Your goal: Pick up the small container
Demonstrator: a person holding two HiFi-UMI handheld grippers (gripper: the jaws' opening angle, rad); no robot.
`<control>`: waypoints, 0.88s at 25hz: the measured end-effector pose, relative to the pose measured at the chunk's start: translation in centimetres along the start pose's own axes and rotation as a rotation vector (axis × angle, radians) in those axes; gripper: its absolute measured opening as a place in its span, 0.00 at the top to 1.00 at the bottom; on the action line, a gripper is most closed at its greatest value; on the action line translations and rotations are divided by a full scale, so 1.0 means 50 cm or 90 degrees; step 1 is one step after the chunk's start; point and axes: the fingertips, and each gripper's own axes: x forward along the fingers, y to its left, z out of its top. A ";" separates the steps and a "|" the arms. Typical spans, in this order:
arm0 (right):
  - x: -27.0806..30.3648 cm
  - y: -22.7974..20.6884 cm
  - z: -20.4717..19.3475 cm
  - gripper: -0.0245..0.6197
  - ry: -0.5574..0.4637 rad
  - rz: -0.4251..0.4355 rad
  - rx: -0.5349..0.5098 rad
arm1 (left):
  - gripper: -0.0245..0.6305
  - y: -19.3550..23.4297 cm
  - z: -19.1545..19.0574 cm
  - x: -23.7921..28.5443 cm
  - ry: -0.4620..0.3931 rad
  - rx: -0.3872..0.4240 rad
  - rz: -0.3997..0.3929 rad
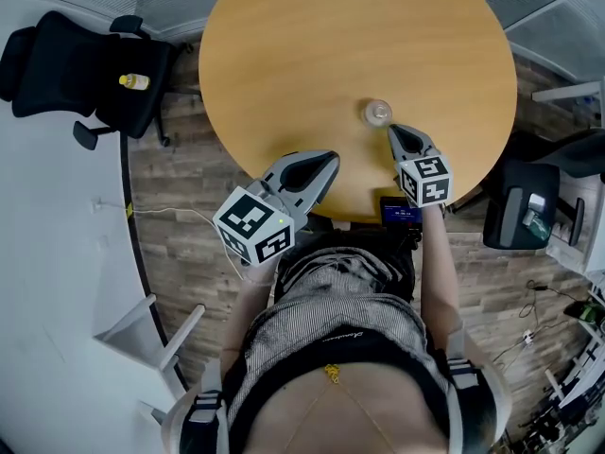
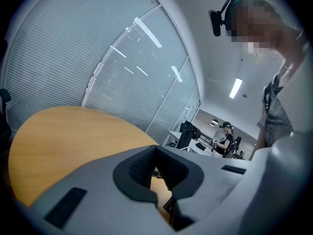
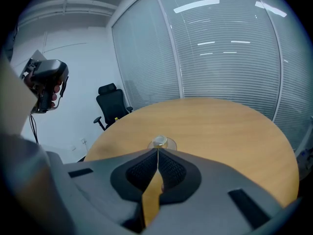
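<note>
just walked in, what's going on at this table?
A person at the round table holds a gripper in each hand. The right gripper points at the small container, jaws shut, its tips close beside it. The container stands on the table, not yet picked up. The left gripper hangs over the near table edge, shut and empty.

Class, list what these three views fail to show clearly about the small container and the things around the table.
- The small container: its contents and lid are too small to read in the head view. In the right gripper view its lower part is hidden behind the right claw.
- Left gripper view: the container is outside the frame.
- The yellow item on the black chair: too small in the head view to identify.
</note>
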 end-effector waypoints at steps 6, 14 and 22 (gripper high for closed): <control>0.007 -0.004 -0.017 0.93 0.013 -0.007 0.004 | 0.96 0.003 -0.002 0.002 0.005 -0.001 -0.003; 0.011 -0.013 -0.039 0.93 0.039 -0.032 0.016 | 0.96 0.003 -0.001 0.002 0.006 0.001 -0.010; 0.020 -0.014 -0.051 0.93 0.061 -0.030 0.014 | 0.96 0.003 -0.002 0.003 0.007 0.002 -0.009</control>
